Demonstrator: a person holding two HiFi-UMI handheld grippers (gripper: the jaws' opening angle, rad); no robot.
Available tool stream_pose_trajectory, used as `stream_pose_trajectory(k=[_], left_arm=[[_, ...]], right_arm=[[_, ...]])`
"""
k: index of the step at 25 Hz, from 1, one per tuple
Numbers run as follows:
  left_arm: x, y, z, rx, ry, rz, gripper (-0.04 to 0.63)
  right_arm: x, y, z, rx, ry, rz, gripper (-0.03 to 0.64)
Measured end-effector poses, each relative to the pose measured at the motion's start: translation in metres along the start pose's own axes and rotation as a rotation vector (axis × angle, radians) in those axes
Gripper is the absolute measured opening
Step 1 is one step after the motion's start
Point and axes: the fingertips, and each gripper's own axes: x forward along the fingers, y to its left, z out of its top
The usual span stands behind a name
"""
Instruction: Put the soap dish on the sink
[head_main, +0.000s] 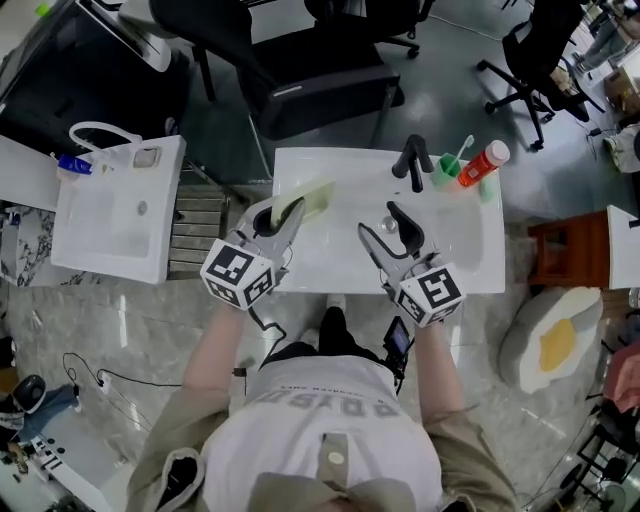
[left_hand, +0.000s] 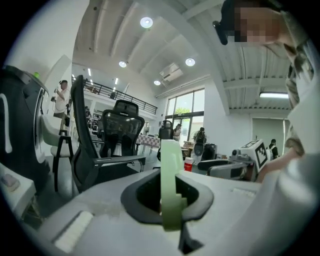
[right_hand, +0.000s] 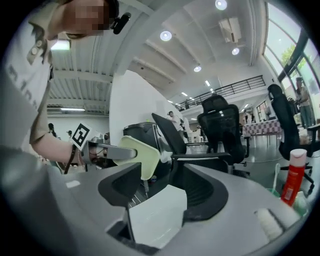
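Two white sinks in the head view. At the left of the frame, the smaller sink (head_main: 72, 255), with one blue item on its upper-left corner. At centre, the larger sink (head_main: 470, 275), serving as the bench for everything else.

Over the upper-left corner of that central sink, one pale green soap dish (head_main: 314, 196), pinched at its near end by the fingers of the left gripper (head_main: 285, 212). Impossible to tell from above whether touching the rim or held just over it. In the left gripper view, the same soap dish (left_hand: 171, 160) standing edge-on, clamped between the two fingers of the left gripper (left_hand: 169, 196).

Right of that, over the basin, the right gripper (head_main: 377, 220), its two fingers spread wide with nothing between them. In the right gripper view, both fingers (right_hand: 120, 187) far apart, only white sink surface showing through the gap of the right gripper (right_hand: 167, 186), and the soap dish (right_hand: 137, 155) off to the left of that frame.

Along the back edge of the central sink, towards the right: one black faucet (head_main: 412, 160), one green cup (head_main: 445, 170) holding one toothbrush (head_main: 463, 150), one red bottle (head_main: 485, 162) just beside it.

Farther right on the floor, one orange stool (head_main: 570, 250) and one egg-shaped cushion (head_main: 555, 340). Along the top edge, at least two black office chairs (head_main: 310, 75).
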Motion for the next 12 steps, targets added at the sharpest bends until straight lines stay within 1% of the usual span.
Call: stream_pose_trajectory(k=[4,8,9,10,12], left_arm=[[0.017,-0.01,-0.005,-0.054,0.004,-0.096,0.014],[0.03,-0.02,-0.015,-0.091,0.015,-0.18,0.014],[0.032,-0.023,-0.017,-0.109,0.013,-0.2,0.014],[0.034,-0.026,-0.02,-0.132,0.009,-0.218,0.014],[0.039,-0.03,-0.025,-0.196,0.001,-0.249,0.014]], right_arm=[[0.014,0.0,-0.013,0.068,0.001,0.144,0.253],[0.024,-0.001,-0.029,0.159,0.026,0.248,0.253],[0.026,-0.002,-0.034,0.189,0.036,0.27,0.255],[0.027,-0.003,-0.038,0.22,0.047,0.29,0.284],[0.027,-0.007,-0.045,0.273,0.065,0.323,0.291]])
